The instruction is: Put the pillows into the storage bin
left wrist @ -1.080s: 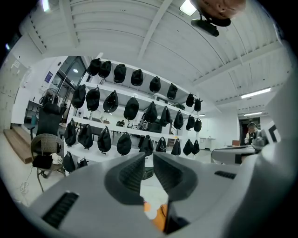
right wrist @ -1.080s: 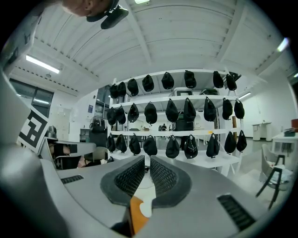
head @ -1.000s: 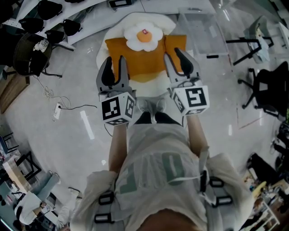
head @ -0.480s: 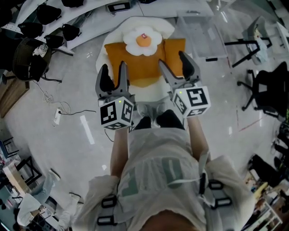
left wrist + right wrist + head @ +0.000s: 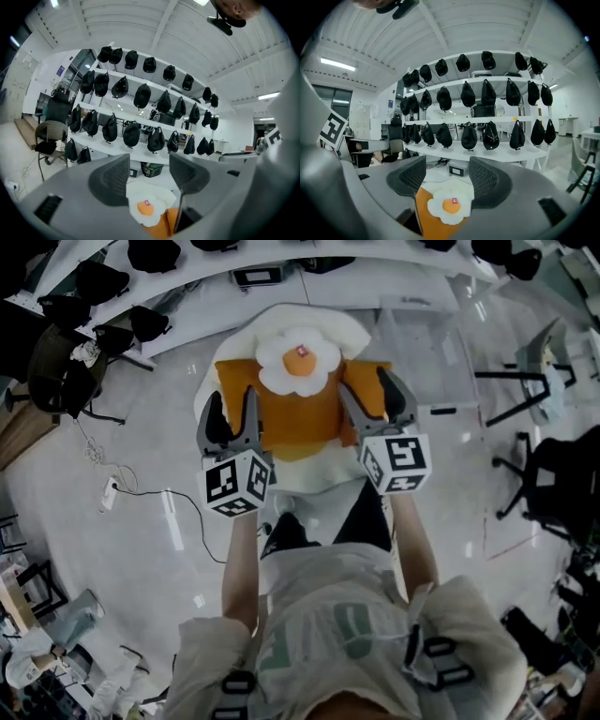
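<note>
Both my tongs have come forward and down to the pillow stack, and their jaws have just been opening. My left tongs [image 5: 234,420] stand wide apart at the left edge of the orange pillow [image 5: 300,413], with nothing gripped. My right tongs [image 5: 373,404] gape just as wide at its right edge, also empty. A small fried-egg pillow [image 5: 299,360] lies on the orange pillow's far part, and a big white pillow [image 5: 314,320] lies beneath it. The clear storage bin [image 5: 441,352] stands beyond the orange pillow's right corner. Farther off is a white shelf [image 5: 487,119] with black caps [image 5: 468,136].
</note>
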Action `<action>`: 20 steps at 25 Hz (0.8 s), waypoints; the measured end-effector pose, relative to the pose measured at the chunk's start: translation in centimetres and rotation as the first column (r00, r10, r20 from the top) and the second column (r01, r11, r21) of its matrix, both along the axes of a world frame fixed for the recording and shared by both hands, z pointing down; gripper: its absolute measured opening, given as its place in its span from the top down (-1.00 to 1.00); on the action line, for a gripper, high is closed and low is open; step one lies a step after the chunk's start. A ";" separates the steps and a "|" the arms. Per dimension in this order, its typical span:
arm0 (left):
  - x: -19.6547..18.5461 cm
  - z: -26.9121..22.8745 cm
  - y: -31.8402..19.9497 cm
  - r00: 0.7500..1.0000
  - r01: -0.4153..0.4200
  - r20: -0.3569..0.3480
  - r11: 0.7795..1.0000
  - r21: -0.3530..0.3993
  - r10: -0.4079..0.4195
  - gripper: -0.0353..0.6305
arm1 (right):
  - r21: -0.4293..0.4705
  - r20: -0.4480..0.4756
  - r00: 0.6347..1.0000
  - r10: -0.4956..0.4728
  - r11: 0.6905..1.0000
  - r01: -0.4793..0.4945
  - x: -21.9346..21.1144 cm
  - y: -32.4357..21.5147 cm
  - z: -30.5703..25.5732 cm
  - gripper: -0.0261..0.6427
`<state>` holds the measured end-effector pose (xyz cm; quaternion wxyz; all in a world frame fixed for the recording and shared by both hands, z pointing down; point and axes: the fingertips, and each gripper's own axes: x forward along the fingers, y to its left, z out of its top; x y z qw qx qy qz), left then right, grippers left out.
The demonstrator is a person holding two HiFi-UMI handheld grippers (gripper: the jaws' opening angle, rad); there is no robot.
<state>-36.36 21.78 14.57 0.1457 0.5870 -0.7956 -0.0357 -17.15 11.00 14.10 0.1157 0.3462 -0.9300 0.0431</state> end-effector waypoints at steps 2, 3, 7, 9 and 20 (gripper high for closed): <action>-0.1 2.7 -3.1 0.999 0.050 -0.016 0.998 -0.037 -0.051 0.16 | -0.023 -0.012 1.000 -0.024 0.999 0.024 0.4 -4.5 2.1 0.08; -0.2 3.9 -4.6 0.997 0.074 -0.021 0.996 -0.054 -0.075 0.16 | -0.032 -0.018 0.999 -0.039 0.999 0.038 0.3 -6.6 3.1 0.08; -1.0 9.4 -9.5 0.985 0.161 -0.049 0.980 -0.115 -0.167 0.16 | -0.049 -0.045 0.993 -0.113 0.993 0.111 -0.7 -14.1 7.4 0.08; -1.2 12.8 -11.1 0.976 0.190 -0.077 0.971 -0.149 -0.202 0.16 | -0.066 -0.052 0.988 -0.147 0.987 0.144 -1.3 -16.9 10.2 0.08; -3.1 32.5 -15.3 0.945 0.189 -0.191 0.922 -0.339 -0.264 0.16 | -0.240 -0.089 0.975 -0.204 0.954 0.178 -5.1 -23.7 29.1 0.08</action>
